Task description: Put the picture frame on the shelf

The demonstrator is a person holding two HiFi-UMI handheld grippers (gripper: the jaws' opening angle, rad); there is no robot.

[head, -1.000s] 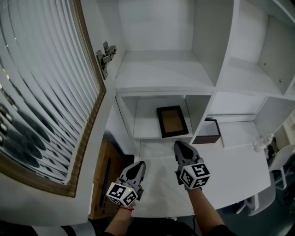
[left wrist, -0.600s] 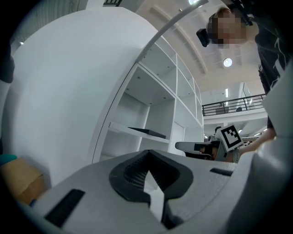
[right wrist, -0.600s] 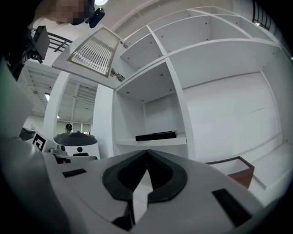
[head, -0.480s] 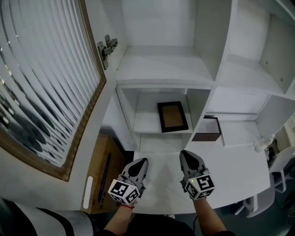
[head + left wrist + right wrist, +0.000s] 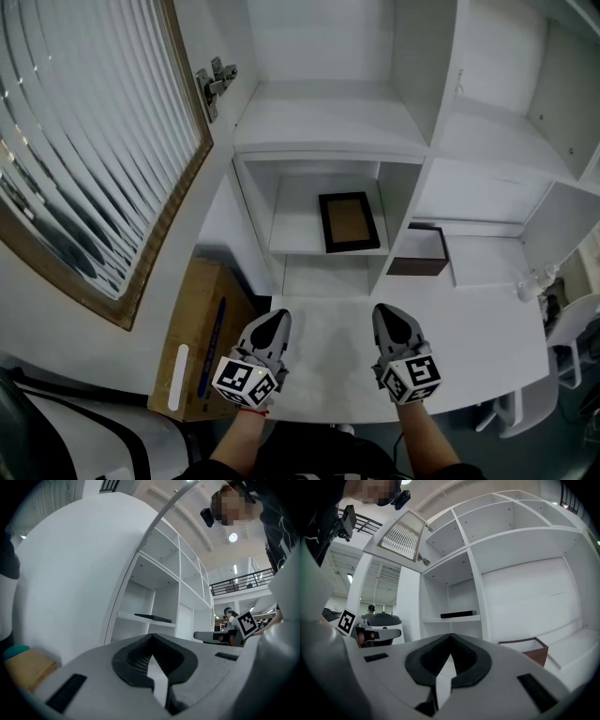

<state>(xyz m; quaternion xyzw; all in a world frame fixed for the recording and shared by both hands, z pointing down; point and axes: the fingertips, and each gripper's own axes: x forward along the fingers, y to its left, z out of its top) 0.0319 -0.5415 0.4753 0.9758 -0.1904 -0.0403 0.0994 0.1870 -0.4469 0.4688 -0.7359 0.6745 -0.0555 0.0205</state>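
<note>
Head view: picture frame lying flat on the shelf, toward its right side. Below the shelf, over the white worktop, left hand-held gripper and right hand-held gripper, both with jaws closed together, holding nothing.
</note>
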